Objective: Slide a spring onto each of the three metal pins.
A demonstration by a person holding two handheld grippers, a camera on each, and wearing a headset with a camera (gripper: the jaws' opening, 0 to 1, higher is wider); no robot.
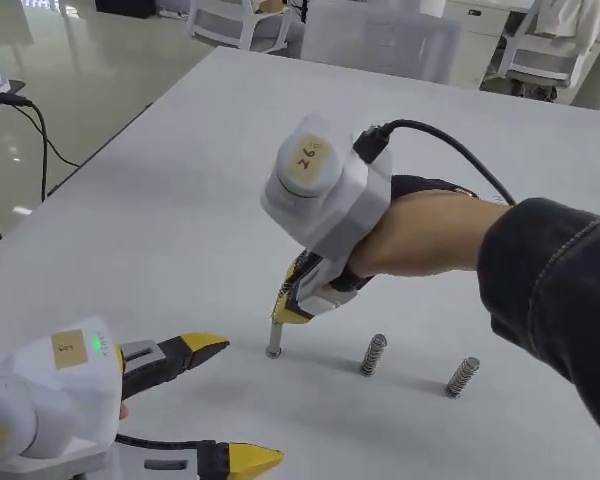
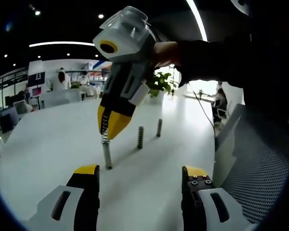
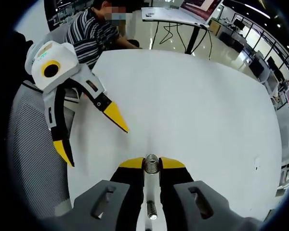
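Head view: two upright springs, one bare pin.

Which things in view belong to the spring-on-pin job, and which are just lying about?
Job: right gripper, shut on small coiled metal spring, over bare upright metal pin; two spring-covered metal pins; open left gripper.
Lying about: black cable, far left; pale office chairs at the back.

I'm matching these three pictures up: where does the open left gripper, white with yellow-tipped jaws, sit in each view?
Head view: the white left gripper with yellow-tipped jaws is in the bottom left corner, open and pointing right.
Left gripper view: left gripper at the bottom edge, its own two jaws rising.
Right gripper view: left gripper at upper left, spread wide.
Shared landmark: the white right gripper, shut on a small steel coil spring.
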